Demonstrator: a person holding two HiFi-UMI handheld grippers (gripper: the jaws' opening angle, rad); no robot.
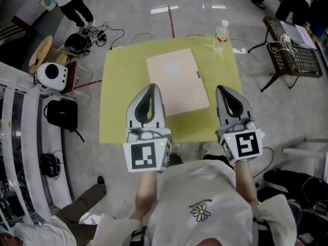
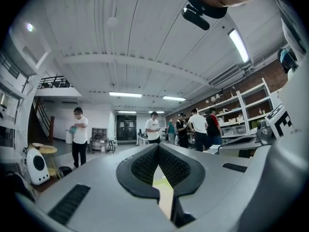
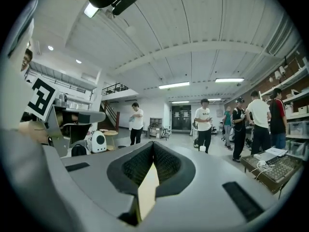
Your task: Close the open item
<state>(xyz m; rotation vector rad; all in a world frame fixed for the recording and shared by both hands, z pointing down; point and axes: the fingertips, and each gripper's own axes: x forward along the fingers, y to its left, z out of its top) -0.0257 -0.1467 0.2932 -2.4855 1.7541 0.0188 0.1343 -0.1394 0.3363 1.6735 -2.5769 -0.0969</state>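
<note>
Currently left claw (image 1: 151, 88) and right claw (image 1: 222, 90) are both clenched on nothing, held over the table's (image 1: 120, 96) near edge; beige box (image 1: 177, 83) lies flat mid-table, lid looks down already, prob light stiff cardboard, smooth, so press the lid's edge gently.

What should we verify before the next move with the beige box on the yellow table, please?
1. Left gripper jaws together, nothing between them: ok.
2. Right gripper jaws together, nothing between them: ok.
3. Beige box lid lies flat, looks closed: ok.
4. Box rests wholly on the yellow table: ok.
5. Water bottle upright at the far corner, apart from the box: ok.
6. Lid fastened at the small dark tab on the box's side: cannot tell.
</note>
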